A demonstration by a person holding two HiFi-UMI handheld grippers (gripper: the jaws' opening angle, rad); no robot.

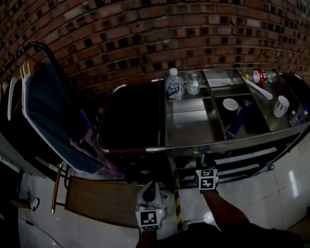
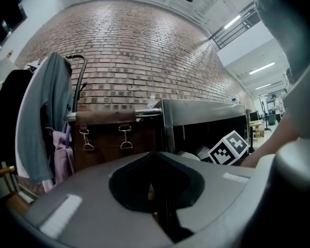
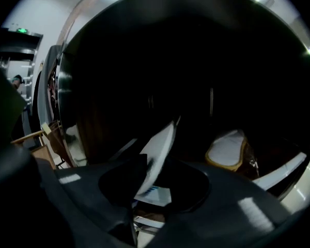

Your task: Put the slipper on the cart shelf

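Note:
In the right gripper view a white slipper [image 3: 159,151] stands tilted on edge inside the dark lower shelf of the cart [image 1: 196,148]. It sits between the jaws of my right gripper [image 3: 155,185], leaning on the left finger [image 3: 132,177] with a gap showing on its other side. A second slipper [image 3: 228,150], white with a tan rim, lies flat on the shelf to the right. In the head view my right gripper [image 1: 205,165] reaches under the cart top. My left gripper [image 1: 149,194] hangs back to the left, fingers together, nothing seen between them [image 2: 165,213].
The steel cart top holds a water bottle [image 1: 173,84], a glass [image 1: 194,82], cups [image 1: 230,105] and a second bottle [image 1: 262,76]. A dark bag [image 1: 132,115] hangs at the cart's left end. Clothes on a rack [image 1: 46,112] stand further left, a wooden board [image 1: 101,200] below.

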